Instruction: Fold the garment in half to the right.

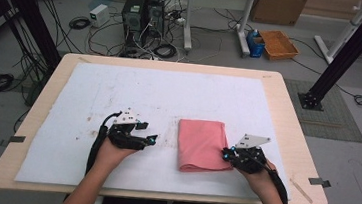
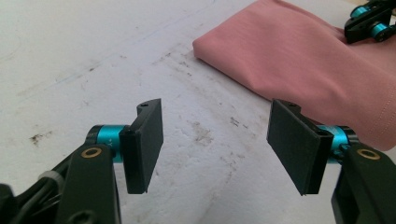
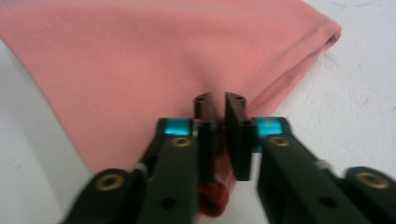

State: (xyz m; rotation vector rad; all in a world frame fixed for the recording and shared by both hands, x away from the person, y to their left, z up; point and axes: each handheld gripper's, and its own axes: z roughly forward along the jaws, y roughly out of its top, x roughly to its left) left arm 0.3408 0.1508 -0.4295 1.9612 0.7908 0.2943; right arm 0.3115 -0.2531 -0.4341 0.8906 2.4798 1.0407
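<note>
Pink cloth: your folded cloth (image 1: 201,145) lies flat on the white table cover (image 1: 119,96), right of the table's middle, near your edge.
Long axis: it runs away from you, front edge nearest your body, far edge toward the table's middle.
Fold side: in the right gripper view a rounded folded corner (image 3: 327,32) sits at the far end; a hemmed edge runs along the side closest to the jaws.
Key relation: the cloth's near right corner is at your right gripper (image 1: 231,154); the rest of the cloth spreads ahead and to the left of it.
Right jaws: together, and in the right gripper view a sliver of pink-red fabric (image 3: 215,198) shows between and below them, so I judge you have pinched the cloth's edge.
Right hand pose: your right hand (image 1: 257,172) comes in low from the bottom right, gripper angled inward toward the cloth.
Left gripper: your left gripper (image 1: 147,140) rests well apart from the cloth's left edge, bare cover between them.
Left jaws: wide apart, nothing between the pads (image 2: 144,144); they point across the cover toward the cloth's near left corner.
Nearer hand: the right one, already at the cloth.
Next move, as I judge it: bring the left gripper across to the left edge.
</note>
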